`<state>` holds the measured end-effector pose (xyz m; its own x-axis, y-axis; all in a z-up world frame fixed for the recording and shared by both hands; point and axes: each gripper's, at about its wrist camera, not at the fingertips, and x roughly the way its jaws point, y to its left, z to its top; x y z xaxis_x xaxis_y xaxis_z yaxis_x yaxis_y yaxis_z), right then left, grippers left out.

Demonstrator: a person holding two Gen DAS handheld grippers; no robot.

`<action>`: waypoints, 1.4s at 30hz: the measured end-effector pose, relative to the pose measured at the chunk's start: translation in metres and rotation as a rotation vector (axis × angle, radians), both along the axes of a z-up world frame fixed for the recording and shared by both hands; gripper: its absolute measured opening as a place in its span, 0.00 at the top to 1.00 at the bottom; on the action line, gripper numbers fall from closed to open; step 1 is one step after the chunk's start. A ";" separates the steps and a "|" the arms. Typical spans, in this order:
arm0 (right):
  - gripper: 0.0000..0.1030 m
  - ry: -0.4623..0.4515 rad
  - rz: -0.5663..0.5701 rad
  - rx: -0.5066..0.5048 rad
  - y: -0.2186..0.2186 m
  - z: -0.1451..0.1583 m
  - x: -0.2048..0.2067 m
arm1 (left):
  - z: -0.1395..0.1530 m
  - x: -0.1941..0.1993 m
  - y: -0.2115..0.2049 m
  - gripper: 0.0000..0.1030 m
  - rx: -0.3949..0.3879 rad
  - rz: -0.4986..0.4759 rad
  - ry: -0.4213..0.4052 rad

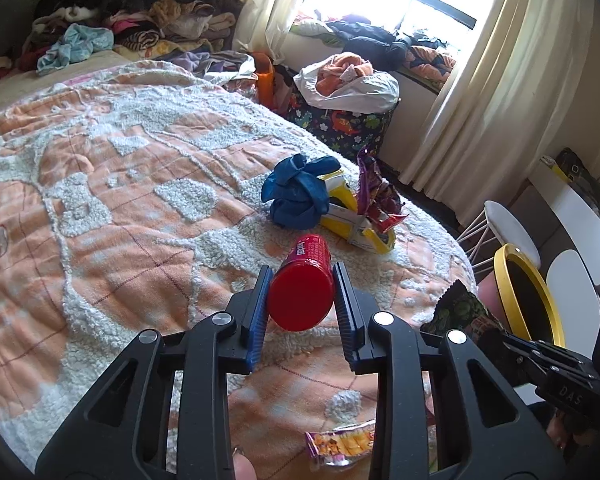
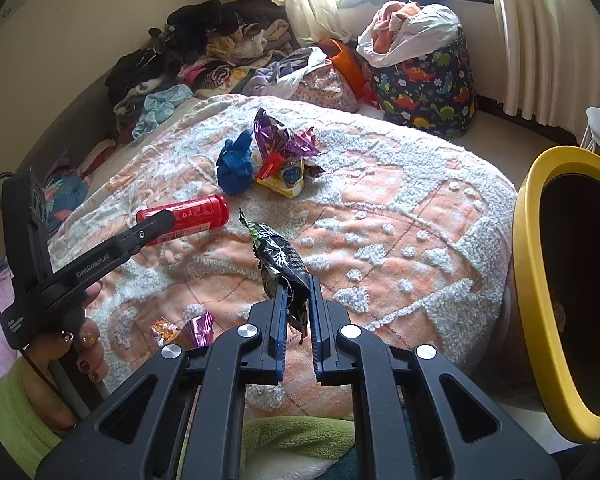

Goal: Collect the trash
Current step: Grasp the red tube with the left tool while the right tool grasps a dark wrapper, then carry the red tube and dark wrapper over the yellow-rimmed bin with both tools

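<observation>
Left wrist view: left hand-held gripper (image 1: 300,280) clamped on a red tube (image 1: 304,284), raised over the bed (image 1: 119,184); blue gloves (image 1: 295,192) and yellow box (image 1: 356,220) lie beyond. Right wrist view: right hand-held gripper (image 2: 298,284) pinching a dark snack wrapper (image 2: 277,256), jaws nearly together, yellow-rimmed bin (image 2: 536,280) beside the bed at right.

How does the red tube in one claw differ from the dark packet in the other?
The red tube is a smooth, rigid cylinder; the dark packet is a flat, crumpled wrapper. The tube lies nearly level across the left gripper, while the packet sticks upward out of the right gripper. The tube is plain red; the packet is black with green print. Both are clamped above the bed.
</observation>
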<state>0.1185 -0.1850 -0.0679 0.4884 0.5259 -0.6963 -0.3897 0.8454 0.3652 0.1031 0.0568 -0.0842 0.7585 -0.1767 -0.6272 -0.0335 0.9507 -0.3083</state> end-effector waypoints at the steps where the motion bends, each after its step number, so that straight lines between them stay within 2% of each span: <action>1: 0.90 -0.004 -0.003 0.003 -0.002 0.002 0.000 | 0.002 -0.001 -0.001 0.78 0.003 -0.001 -0.004; 17: 0.91 -0.072 -0.087 0.061 -0.043 0.031 0.000 | 0.039 -0.009 -0.023 0.79 0.018 -0.024 -0.085; 27: 0.91 -0.105 -0.167 0.089 -0.078 0.044 0.004 | 0.059 -0.005 -0.042 0.79 -0.020 -0.068 -0.120; 42: 0.91 -0.132 -0.264 0.129 -0.124 0.054 0.012 | 0.074 -0.001 -0.092 0.79 -0.015 -0.168 -0.150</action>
<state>0.1302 -0.3086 -0.0139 0.7015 0.4487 -0.5537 -0.2139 0.8737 0.4370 0.1022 -0.0352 -0.0098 0.8020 -0.3170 -0.5062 0.1720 0.9342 -0.3125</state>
